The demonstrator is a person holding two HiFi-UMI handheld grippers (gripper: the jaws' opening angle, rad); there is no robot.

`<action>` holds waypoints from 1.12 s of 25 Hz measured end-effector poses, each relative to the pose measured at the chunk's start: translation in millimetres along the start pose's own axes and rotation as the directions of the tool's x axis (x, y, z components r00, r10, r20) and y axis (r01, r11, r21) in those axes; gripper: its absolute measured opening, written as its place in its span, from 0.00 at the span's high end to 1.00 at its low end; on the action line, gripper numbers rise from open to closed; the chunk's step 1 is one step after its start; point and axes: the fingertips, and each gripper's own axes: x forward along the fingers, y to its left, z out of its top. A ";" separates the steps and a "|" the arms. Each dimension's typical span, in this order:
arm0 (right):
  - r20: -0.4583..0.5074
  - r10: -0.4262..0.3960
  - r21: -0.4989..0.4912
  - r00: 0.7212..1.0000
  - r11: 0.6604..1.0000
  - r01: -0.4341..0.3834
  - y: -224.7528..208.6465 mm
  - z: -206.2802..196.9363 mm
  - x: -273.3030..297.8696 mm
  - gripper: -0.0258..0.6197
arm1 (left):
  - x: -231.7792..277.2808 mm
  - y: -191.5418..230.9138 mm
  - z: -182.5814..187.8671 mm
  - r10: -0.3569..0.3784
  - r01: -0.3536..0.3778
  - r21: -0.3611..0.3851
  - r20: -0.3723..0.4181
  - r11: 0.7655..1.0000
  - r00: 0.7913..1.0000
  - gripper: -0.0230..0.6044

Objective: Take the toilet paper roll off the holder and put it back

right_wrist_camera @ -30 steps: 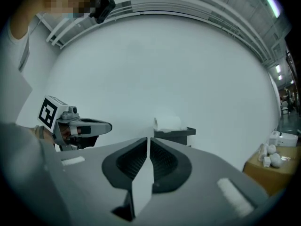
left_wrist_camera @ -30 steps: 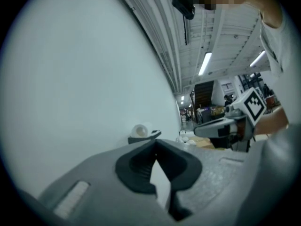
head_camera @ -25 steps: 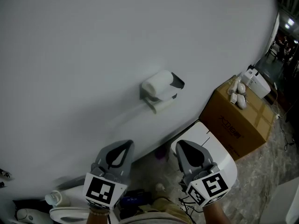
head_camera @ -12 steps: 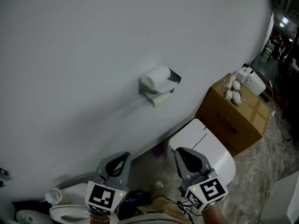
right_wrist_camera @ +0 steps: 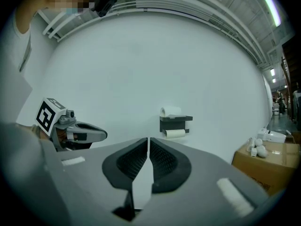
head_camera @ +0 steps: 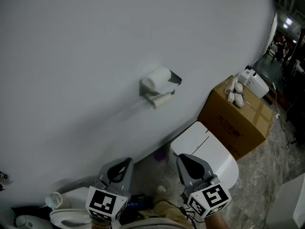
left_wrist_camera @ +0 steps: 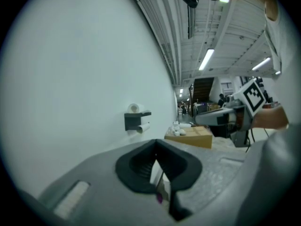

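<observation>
A dark toilet paper holder [head_camera: 167, 88] is fixed to the white wall. One white roll [head_camera: 157, 78] lies on top of it and a second roll [head_camera: 162, 99] hangs under it. The right gripper view shows the same holder [right_wrist_camera: 175, 123] with the top roll [right_wrist_camera: 170, 111] and the lower roll [right_wrist_camera: 175, 133]. My left gripper [head_camera: 125, 160] [left_wrist_camera: 156, 141] is shut with nothing in it. My right gripper [head_camera: 182, 157] [right_wrist_camera: 148, 139] is also shut and holds nothing. Both are held side by side, well short of the wall and below the holder.
A brown cardboard box [head_camera: 238, 120] with small white items on top stands at the right. A white toilet tank [head_camera: 205, 149] sits just beyond my right gripper. White fixtures [head_camera: 62, 209] lie at the lower left. A white appliance [head_camera: 257, 82] stands behind the box.
Both grippers have drawn back toward the bottom of the head view, away from the wall. The holder now sits a little further up and left in the picture.
</observation>
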 end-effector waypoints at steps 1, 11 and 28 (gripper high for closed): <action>0.001 0.001 -0.002 1.000 1.000 -0.001 0.4 0.2 -0.3 0.93 | -0.1 -1.2 1.1 -0.005 0.005 -0.007 0.004 1.000 1.000 0.97; -0.018 -0.008 -0.013 1.000 1.000 0.007 -1.9 -4.3 -4.0 0.93 | 1.8 -6.3 2.7 -0.015 0.015 0.006 0.004 1.000 1.000 0.97; -0.025 -0.001 -0.008 1.000 1.000 0.000 1.6 -5.7 -3.7 0.93 | 0.6 -7.5 -1.1 -0.022 0.022 0.003 -0.009 1.000 1.000 0.97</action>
